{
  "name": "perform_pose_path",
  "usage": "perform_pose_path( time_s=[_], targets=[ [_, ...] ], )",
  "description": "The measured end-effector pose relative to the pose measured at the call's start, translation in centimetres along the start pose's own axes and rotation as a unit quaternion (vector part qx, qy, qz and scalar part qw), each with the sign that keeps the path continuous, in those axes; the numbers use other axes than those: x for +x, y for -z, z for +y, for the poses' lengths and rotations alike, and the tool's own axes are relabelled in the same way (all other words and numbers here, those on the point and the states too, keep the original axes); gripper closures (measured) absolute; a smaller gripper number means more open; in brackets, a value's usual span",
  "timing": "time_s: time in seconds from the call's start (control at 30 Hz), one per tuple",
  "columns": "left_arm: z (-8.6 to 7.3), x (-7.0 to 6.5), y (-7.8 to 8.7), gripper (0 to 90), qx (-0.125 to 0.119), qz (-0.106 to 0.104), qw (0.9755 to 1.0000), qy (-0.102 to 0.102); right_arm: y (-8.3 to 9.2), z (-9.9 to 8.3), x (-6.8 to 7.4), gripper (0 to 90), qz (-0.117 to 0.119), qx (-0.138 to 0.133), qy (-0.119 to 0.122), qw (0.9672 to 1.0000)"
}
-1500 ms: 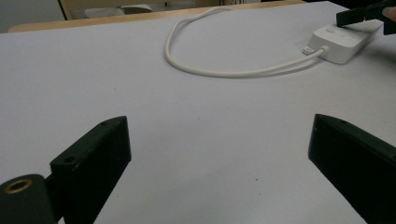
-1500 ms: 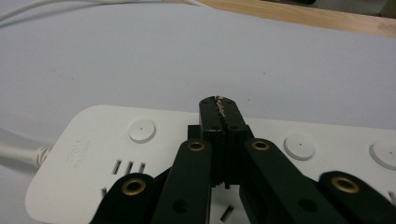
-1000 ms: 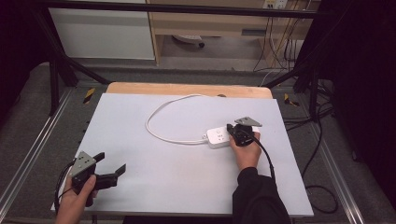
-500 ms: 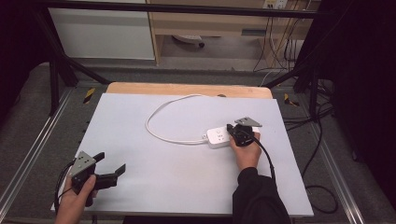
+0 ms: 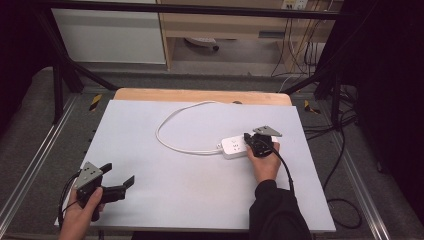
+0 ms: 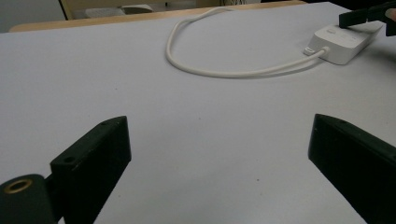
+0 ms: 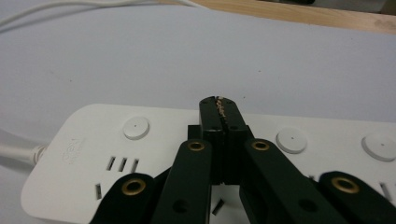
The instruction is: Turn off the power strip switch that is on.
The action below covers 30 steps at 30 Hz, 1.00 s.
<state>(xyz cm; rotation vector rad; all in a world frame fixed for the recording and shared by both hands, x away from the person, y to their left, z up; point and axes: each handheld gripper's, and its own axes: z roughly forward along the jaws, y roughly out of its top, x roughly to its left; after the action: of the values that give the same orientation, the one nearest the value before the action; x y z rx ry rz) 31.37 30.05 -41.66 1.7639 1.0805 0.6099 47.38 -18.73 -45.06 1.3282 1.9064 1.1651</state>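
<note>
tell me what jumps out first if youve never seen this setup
The white power strip right of the table's middle, its cord looping away to the far edge. The right gripper sits over it with jaws shut. The left gripper waits open at the near left corner.

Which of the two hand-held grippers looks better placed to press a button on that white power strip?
Probably the right gripper: its shut jaws are already over the power strip, close to its round buttons. The left gripper sits open at the table's near left corner, far from it.
</note>
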Motion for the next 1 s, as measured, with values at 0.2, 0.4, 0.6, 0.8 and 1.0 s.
perform_pose_path(
  time_s=[0.2,0.4,0.6,0.8,1.0],
  targets=[
    [0.0,0.0,0.0,5.8,0.001,0.001,1.0,0.001,0.1,0.3,0.1,90.0,0.0,0.014,0.013,0.9998],
    [0.0,0.1,0.0,5.8,0.001,0.001,1.0,0.001,0.2,1.0,-0.3,90.0,0.007,0.024,0.001,0.9997],
    [0.0,0.2,0.0,5.8,0.0,0.001,1.0,0.001,0.3,1.2,-0.4,90.0,0.009,0.028,-0.008,0.9995],
    [0.0,0.1,0.0,5.8,0.001,-0.001,1.0,0.0,0.7,1.7,-0.3,83.2,0.019,0.021,-0.013,0.9995],
    [0.0,0.0,0.0,5.8,-0.001,-0.001,1.0,0.002,1.0,2.4,-0.4,69.4,0.025,0.014,-0.015,0.9995]
  ],
)
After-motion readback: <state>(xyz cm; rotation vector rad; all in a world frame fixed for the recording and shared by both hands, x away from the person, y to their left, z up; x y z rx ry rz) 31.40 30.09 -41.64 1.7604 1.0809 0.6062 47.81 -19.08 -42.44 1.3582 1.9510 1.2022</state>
